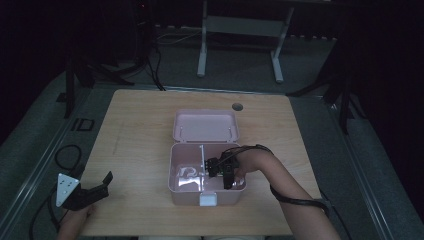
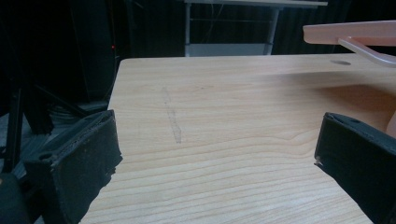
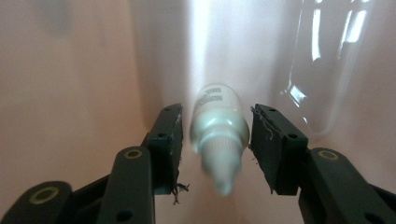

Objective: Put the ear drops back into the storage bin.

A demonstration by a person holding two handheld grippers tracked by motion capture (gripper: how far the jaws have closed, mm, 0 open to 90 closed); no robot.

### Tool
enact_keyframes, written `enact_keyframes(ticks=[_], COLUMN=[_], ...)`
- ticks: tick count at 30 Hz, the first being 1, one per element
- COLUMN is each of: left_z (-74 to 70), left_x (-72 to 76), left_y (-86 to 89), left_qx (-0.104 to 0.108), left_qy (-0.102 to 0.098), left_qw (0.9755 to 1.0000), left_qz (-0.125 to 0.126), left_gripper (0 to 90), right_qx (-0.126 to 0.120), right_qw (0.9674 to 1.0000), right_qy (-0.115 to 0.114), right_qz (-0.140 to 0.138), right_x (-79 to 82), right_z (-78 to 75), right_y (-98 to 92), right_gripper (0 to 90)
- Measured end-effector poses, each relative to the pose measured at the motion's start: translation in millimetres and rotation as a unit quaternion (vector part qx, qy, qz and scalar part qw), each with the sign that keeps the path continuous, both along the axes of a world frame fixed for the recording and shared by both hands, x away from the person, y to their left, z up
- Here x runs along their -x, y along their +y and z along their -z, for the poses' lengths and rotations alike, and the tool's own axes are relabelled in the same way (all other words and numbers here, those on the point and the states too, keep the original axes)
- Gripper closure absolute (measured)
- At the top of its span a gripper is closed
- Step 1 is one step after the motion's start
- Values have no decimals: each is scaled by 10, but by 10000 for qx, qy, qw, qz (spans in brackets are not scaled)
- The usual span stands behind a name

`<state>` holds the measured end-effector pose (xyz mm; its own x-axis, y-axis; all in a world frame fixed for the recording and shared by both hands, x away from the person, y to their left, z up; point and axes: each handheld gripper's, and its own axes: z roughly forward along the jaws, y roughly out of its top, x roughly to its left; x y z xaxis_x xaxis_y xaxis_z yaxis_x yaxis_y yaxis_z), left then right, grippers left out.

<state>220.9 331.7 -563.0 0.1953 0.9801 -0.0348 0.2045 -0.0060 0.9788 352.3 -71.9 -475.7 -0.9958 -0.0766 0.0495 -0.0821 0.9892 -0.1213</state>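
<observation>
The right hand-held gripper (image 3: 214,140) is reached down into a pink box (image 1: 186,192) that stands on the desk (image 1: 140,130) near the middle of its near edge, the hinged lid (image 1: 205,126) being laid open toward the far edge. In the right gripper view a small white bottle (image 3: 218,135) is seen between the two black jaws, its pointed cap turned toward the camera and its body lying along the pale floor of the box; a narrow gap is visible on each side of it, so the jaws are slightly spread and the bottle is not pinched. The bottle is somewhat blurred. Beside it, against the box wall, a clear glossy item (image 3: 322,70) is seen, the kind of which cannot be told. In the high view the right hand-held gripper (image 1: 220,170) is placed in the right part of the box, beside a thin inner divider (image 1: 202,165). The left hand-held gripper (image 1: 92,190) is held at the near left corner of the desk, well apart from the box, with its jaws spread wide over bare wood and nothing between them, as is seen in the left gripper view (image 2: 219,154).
</observation>
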Motion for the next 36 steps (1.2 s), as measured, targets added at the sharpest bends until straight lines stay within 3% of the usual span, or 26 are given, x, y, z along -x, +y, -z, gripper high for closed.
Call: enact_keyframes(ticks=[11,13,18,24,30,36], left_z=[-1,-1,-1,-1,-1,-1], left_x=[-2,-3,-3,-5,-6,-5], left_y=[0,-1,-2,-2,-3,-2], left_qx=[-3,-3,-7,-2,4,-10], left_qy=[8,13,13,20,12,20], left_qw=[10000,10000,10000,10000,10000,10000], left_qz=[-9,-10,-10,-10,-16,-18], left_gripper=[4,4,4,4,4,4], right_qx=[-523,-655,-886,-1001,-1136,-1389], right_qw=[9982,9973,9957,9943,9921,9878], right_qy=[-305,-290,-148,-365,-460,-572], right_qz=[26,177,223,108,268,418], right_x=[16,12,21,53,39,18], right_z=[-367,-435,-561,-710,-842,-956], right_y=[-100,-115,-162,-255,-406,-614], right_gripper=[381,300,197,176,178,178])
